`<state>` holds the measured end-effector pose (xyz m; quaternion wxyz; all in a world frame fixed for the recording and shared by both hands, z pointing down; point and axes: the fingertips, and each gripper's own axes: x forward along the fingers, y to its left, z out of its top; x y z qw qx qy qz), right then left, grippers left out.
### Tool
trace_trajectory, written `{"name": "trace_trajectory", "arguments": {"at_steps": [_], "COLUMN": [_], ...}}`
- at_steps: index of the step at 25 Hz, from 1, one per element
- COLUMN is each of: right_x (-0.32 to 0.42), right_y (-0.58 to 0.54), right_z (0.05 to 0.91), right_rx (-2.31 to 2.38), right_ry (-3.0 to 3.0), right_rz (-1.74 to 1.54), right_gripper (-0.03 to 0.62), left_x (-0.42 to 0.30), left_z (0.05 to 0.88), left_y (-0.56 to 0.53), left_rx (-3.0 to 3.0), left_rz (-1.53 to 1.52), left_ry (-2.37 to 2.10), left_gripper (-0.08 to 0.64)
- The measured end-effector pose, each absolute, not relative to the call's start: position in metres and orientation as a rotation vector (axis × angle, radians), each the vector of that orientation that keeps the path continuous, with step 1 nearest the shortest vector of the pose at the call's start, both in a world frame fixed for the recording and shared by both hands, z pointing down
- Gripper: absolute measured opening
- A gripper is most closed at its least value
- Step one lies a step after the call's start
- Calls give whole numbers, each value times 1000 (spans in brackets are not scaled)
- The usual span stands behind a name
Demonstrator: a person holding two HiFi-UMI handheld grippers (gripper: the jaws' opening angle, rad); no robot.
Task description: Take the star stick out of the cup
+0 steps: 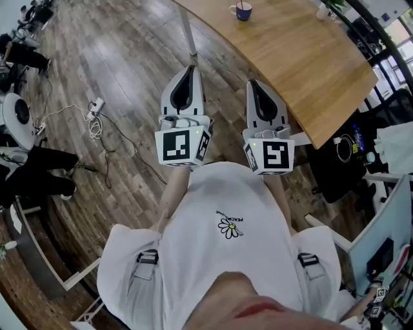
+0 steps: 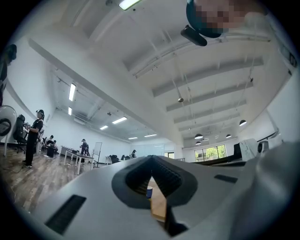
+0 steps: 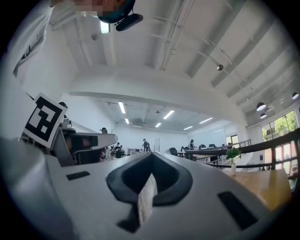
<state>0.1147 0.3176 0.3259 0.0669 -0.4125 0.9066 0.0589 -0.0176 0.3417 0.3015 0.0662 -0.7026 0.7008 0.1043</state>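
Note:
A dark blue cup (image 1: 242, 11) stands at the far end of the wooden table (image 1: 303, 61), with a thin stick rising from it; its star is too small to make out. Both grippers are held close to the person's chest, well short of the cup, pointing toward the table. The left gripper (image 1: 188, 69) is shut with nothing in it. The right gripper (image 1: 253, 84) also looks shut and empty. In the left gripper view the cup (image 2: 149, 191) shows as a small blue patch through the gap under the closed left gripper (image 2: 151, 159). In the right gripper view the right gripper (image 3: 151, 157) meets at a peak.
The table's near corner (image 1: 371, 80) lies to the right of the grippers. A small plant in a white vase (image 1: 322, 9) stands near the cup. A power strip with cables (image 1: 95, 107) lies on the wooden floor at left. A black bag (image 1: 342, 161) sits at right.

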Motion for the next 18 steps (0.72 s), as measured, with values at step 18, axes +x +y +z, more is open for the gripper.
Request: {"name": "trace_trajectory", "arguments": {"at_steps": [18], "right_x": [99], "right_y": [291], "right_z": [315], "right_rx": [-1172], "right_ry": [2707], "right_rz": [186], "right_gripper": [6], "left_x": [-1], "left_z": [316], "left_y": [280], "left_rx": [-2263], "left_rz": [451], "left_ry": [2054], "left_gripper": [15]}}
